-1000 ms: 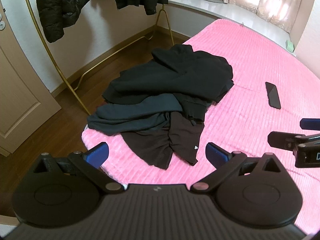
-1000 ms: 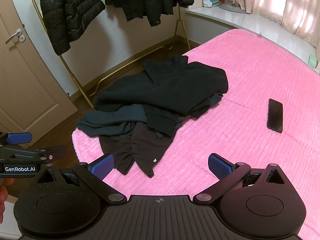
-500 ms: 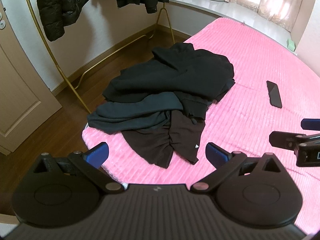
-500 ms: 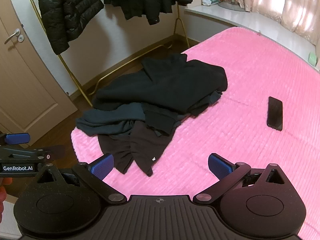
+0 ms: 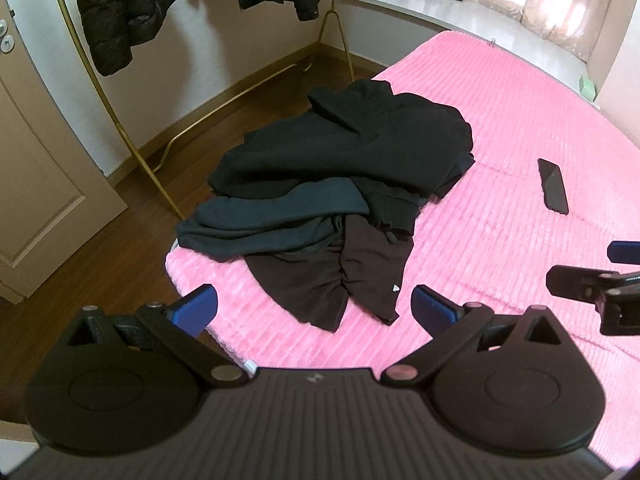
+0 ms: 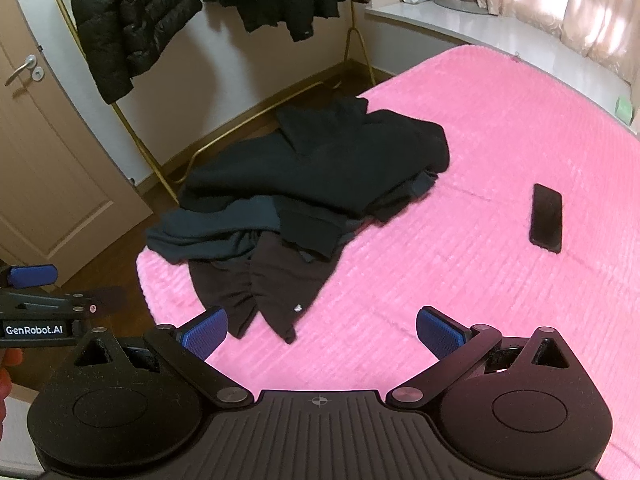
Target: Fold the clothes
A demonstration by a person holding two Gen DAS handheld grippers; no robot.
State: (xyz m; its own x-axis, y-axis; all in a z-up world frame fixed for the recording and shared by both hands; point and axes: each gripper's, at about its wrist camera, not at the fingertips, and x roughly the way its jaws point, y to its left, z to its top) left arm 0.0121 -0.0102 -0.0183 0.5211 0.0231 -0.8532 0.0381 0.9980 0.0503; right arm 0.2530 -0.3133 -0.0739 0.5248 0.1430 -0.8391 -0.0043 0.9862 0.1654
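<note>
A heap of dark clothes lies on the near corner of the pink bed (image 5: 520, 120). On top is a black sweatshirt (image 5: 352, 148) (image 6: 320, 164); under it a dark teal garment (image 5: 272, 224) (image 6: 216, 232); nearest me a dark brown garment (image 5: 320, 280) (image 6: 260, 280) with a small white tag. My left gripper (image 5: 314, 306) hovers open just short of the brown garment, holding nothing. My right gripper (image 6: 322, 330) is open too, above bare pink cover in front of the heap. Each gripper shows at the edge of the other's view.
A black phone (image 5: 553, 186) (image 6: 546, 218) lies on the bed right of the heap. A gold clothes rack (image 5: 132, 148) with black puffer jackets (image 6: 128, 24) stands on the wooden floor beyond the bed corner. A door (image 6: 48, 152) is at left.
Both grippers have eased slightly toward the heap; the clothes sit a little lower and closer in both views. Nothing was grasped and the clothes have not moved.
</note>
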